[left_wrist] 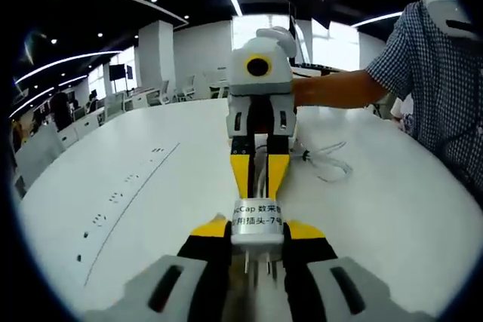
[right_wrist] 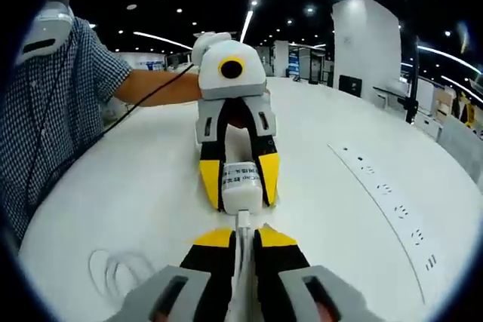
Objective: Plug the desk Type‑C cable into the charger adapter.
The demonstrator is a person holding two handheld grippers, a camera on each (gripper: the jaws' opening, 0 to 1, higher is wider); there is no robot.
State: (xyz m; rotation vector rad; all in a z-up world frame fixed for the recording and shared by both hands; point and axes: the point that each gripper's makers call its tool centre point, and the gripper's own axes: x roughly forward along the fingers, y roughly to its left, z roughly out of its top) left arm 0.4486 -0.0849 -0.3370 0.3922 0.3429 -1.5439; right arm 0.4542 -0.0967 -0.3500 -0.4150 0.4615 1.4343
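Holding the adapter (left_wrist: 256, 230), the left claw (left_wrist: 256, 240) meets the right claw (right_wrist: 240, 243), clamped on the cable (right_wrist: 241, 225); plug seemingly at the port.

White charger adapter (left_wrist: 256, 225), labelled on its side, sits above the white desk with its metal prongs pointing at the left gripper view's camera. The white Type‑C cable (right_wrist: 243, 225) meets its far face end-on, slack coiled on the desk behind.
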